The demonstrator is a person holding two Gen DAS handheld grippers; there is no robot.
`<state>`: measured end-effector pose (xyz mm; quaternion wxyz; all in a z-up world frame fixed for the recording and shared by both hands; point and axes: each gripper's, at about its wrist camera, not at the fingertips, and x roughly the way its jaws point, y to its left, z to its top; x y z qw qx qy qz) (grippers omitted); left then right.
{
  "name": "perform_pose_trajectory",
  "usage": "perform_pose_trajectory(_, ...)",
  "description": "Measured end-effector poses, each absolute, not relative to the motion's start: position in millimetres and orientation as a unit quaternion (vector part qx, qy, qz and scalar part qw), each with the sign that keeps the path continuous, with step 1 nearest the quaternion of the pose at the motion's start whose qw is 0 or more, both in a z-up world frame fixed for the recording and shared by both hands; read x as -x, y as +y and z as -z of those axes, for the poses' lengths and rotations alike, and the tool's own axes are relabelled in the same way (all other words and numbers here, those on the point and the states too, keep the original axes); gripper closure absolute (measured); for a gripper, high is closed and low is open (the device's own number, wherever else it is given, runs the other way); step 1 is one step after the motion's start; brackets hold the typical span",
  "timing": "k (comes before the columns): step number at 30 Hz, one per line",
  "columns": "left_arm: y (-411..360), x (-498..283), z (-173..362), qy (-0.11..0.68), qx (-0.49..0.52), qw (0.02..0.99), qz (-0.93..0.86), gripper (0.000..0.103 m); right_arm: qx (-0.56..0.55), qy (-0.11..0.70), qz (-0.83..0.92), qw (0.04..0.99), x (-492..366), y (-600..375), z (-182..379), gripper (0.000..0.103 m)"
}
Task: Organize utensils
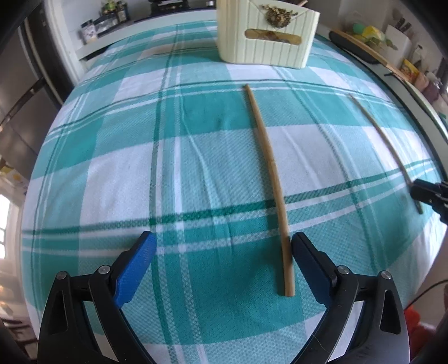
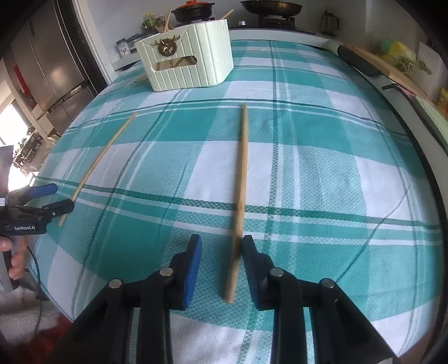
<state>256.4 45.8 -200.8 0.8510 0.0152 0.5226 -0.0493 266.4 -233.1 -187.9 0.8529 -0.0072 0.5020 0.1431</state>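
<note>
Two wooden chopsticks lie on a teal and white plaid cloth (image 1: 117, 179), running towards a cream ribbed utensil basket (image 1: 266, 39) at the far side. My left gripper (image 1: 224, 236) is open over the near end of one chopstick (image 1: 268, 168), which lies beside its right finger. My right gripper (image 2: 221, 239) is open around the near end of the other chopstick (image 2: 242, 182); the stick rests against the right finger, with a gap to the blue left pad (image 2: 193, 268). Each view shows the other gripper at its edge: the right gripper (image 1: 428, 193) and the left gripper (image 2: 53, 198).
The basket (image 2: 190, 64) holds several sticks. A long wooden board (image 2: 392, 70) and a dark object lie along the right table edge. A stove with pans (image 2: 271, 8) stands behind, a fridge (image 2: 50, 56) at left. A hand (image 2: 14, 260) grips the left tool.
</note>
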Motion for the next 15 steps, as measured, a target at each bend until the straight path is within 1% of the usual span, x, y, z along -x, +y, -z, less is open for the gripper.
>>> perform_pose_trajectory(3,56.1,-268.5,184.1,0.516,0.013,0.853,0.083,0.007,0.000,0.516,-0.152,0.843,-276.1,-237.6,179.9,0.069)
perform_pose_trajectory(6,60.8,-296.1,169.1,0.516,0.042,0.846,0.128,0.007,0.011,0.527,-0.162,0.834,-293.3,-237.6,169.0,0.069)
perform_pose_trajectory(8,55.4,-313.7,166.5,0.519,0.036,0.844,0.130,0.008,0.016,0.541,-0.174,0.822,-309.5,-232.3,167.2,0.069)
perform_pose_trajectory(11,38.0,-344.9,170.8,0.531,0.005,0.836,0.137,0.012,0.023,0.559,-0.177,0.810,-340.5,-222.6,169.9,0.069)
perform_pose_trajectory(13,29.7,-361.2,179.4,0.543,-0.010,0.829,0.135,0.018,0.039,0.569,-0.168,0.804,-359.0,-216.2,175.4,0.069)
perform_pose_trajectory(15,25.1,-373.2,189.2,0.554,-0.023,0.822,0.127,0.021,0.058,0.576,-0.161,0.799,-376.0,-209.5,181.1,0.069)
